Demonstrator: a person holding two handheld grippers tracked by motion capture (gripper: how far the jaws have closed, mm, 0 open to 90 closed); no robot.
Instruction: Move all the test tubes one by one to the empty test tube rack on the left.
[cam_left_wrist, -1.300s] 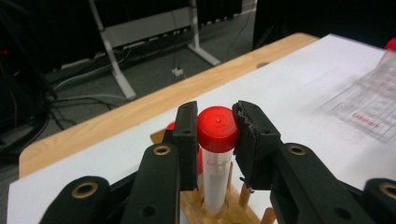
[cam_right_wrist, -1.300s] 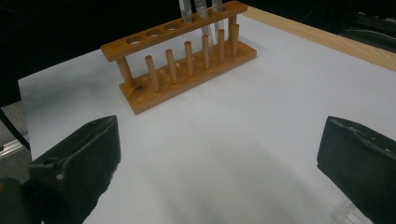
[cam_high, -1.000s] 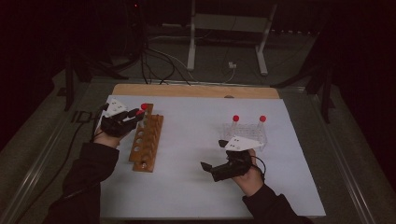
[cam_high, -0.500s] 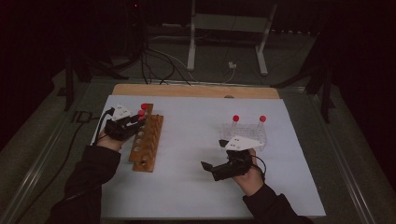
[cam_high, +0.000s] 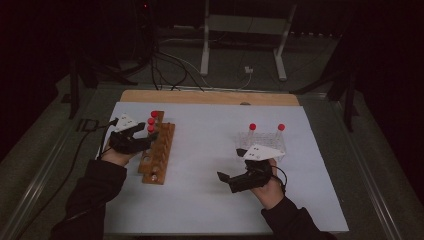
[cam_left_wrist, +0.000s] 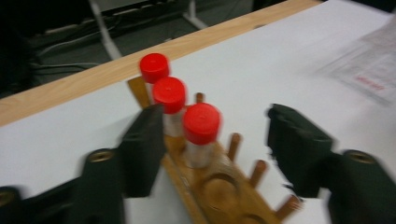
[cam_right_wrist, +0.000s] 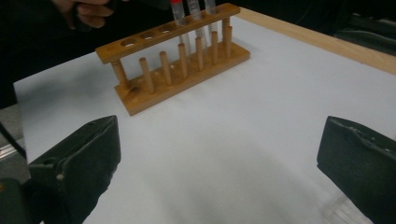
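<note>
Red-capped tubes (cam_left_wrist: 201, 130) stand between left gripper (cam_left_wrist: 210, 149) fingers (spread).

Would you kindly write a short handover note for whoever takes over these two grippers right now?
Left gripper: jaws have just been opening around the nearest red-capped tube, which stands in the wooden rack; pads are off it.
Right gripper: open, holding nothing, over the white sheet.
Done: three capped tubes stand in the rack's far holes.
Left: two more red-capped tubes wait in the clear rack beyond the right hand; the wooden rack's nearer holes are free, probably for them.
</note>
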